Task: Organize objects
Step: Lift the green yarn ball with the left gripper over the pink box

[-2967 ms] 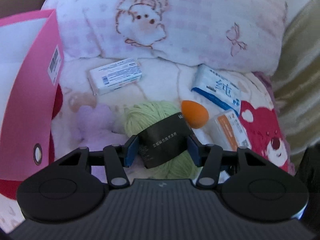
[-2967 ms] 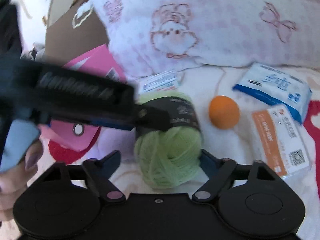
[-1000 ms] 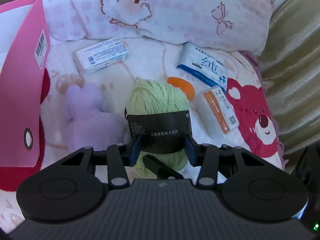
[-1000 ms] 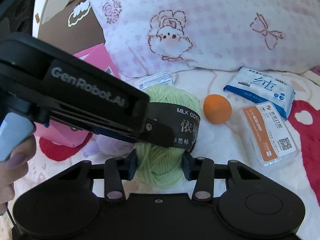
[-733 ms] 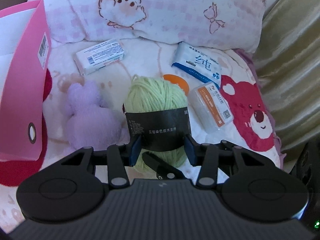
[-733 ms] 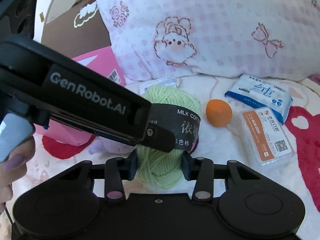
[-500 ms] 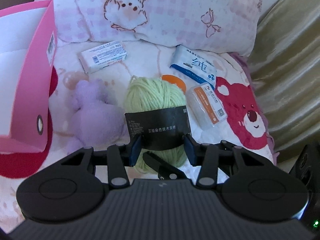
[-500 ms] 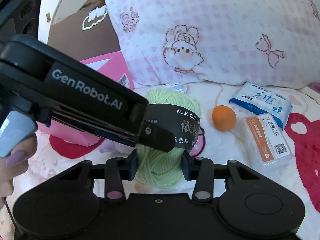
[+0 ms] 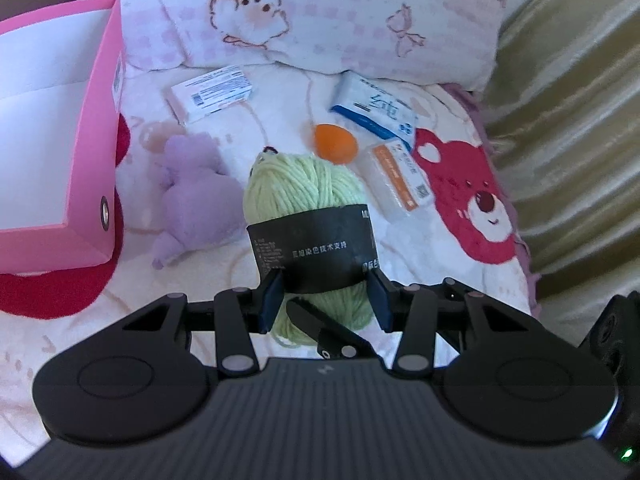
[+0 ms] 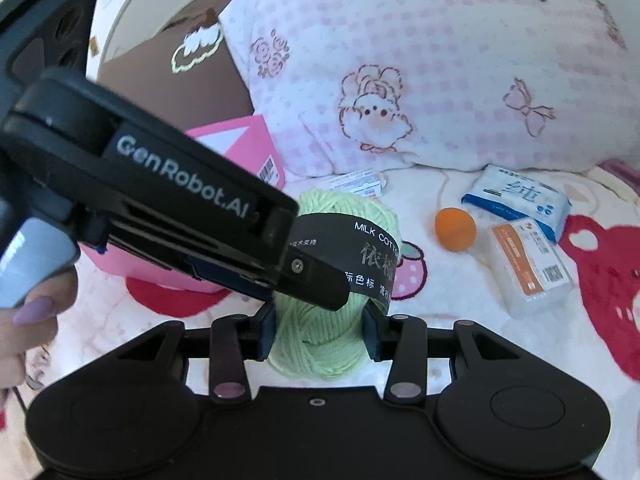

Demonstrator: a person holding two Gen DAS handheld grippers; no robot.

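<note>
Yarn ball (image 9: 305, 184), pale green with black paper band, clamped at once by left gripper (image 9: 323, 300) and right gripper (image 10: 320, 330), raised above blanket (image 9: 400, 256). Below: purple plush (image 9: 192, 196), orange sponge (image 9: 335, 144), tissue pack (image 9: 374, 110), two small boxes. Pink bag (image 9: 92, 152) stands open at left.

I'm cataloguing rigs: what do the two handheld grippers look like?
Both are matte black, with twin round discs, silver pivot pins and blue finger pads. The left gripper bears white "GenRobot.AI" lettering and a pale grey handle. A green light glows at the left view's corner.
</note>
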